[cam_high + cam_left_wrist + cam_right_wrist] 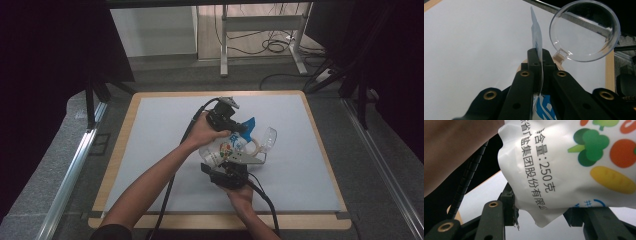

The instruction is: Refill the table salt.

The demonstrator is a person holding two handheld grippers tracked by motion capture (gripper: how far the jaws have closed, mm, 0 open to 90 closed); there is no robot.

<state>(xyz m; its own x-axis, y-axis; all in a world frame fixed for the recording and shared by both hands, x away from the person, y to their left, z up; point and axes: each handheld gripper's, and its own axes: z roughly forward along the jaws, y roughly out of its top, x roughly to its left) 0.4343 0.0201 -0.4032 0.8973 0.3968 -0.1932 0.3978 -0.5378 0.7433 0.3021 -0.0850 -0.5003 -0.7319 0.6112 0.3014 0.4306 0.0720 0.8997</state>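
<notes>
A white salt bag (pixel 225 148) printed with vegetables and a blue top hangs tilted over the mat between my two grippers. My left gripper (pixel 242 127) is shut on the bag's thin blue top edge (pixel 537 40). From below, my right gripper (pixel 226 161) is shut on the bag's lower end (pixel 564 175), a jaw on each side of it. Just right of the bag stands a jar with a wooden rim (pixel 255 146), its clear round lid (pixel 269 137) swung open. In the left gripper view the lid (pixel 585 30) stands just beyond my gripper (pixel 539 53).
A pale mat (pixel 160 150) covers a wooden board (pixel 120 145) on the table. Metal rails (pixel 70 170) run along both sides. A desk frame with cables (pixel 260 35) stands on the floor beyond. Both forearms come in from the bottom edge.
</notes>
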